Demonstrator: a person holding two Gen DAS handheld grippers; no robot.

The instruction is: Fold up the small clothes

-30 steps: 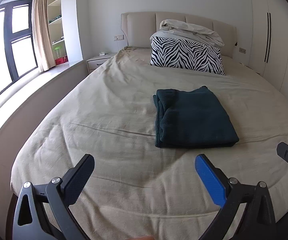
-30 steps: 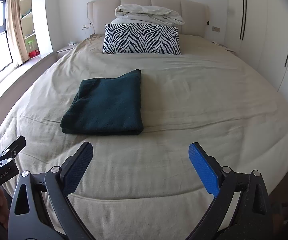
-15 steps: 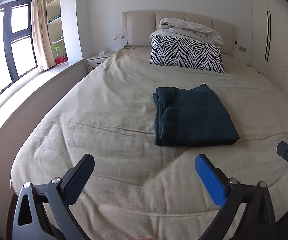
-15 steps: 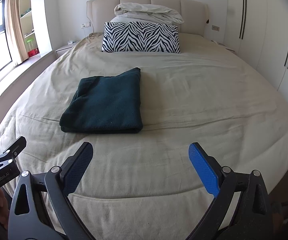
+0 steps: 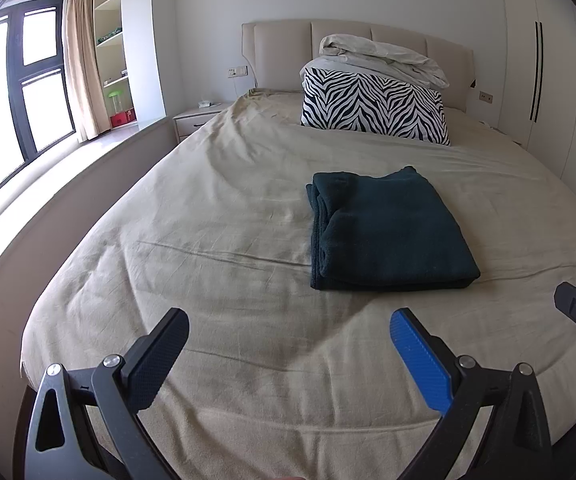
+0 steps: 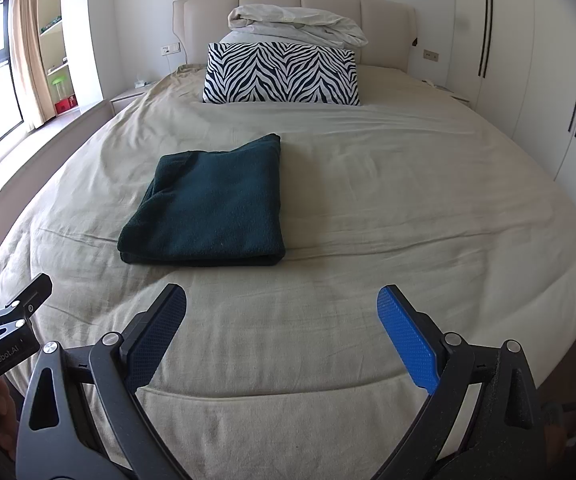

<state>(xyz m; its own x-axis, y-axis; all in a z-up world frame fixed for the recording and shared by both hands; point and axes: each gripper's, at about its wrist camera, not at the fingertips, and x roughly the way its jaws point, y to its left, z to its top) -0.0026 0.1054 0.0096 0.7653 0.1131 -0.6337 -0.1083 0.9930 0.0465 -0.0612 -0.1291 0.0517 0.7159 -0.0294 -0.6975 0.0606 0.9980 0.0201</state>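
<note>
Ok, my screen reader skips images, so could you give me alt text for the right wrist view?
A dark green folded cloth lies on a beige bed, ahead and left of the open, empty right tool. A zebra-print pillow leans by the headboard.

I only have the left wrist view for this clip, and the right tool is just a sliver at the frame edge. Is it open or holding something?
Observer: The right tool is open, with its fingers wide apart and nothing between them. It is over bare bedsheet, short of the folded dark green garment.
Reviewer: What is on the bed to the right of the garment? My view cuts that off.
Observer: The right wrist view shows only wrinkled beige bedsheet running to the bed's right edge, with white wardrobe doors beyond it.
</note>
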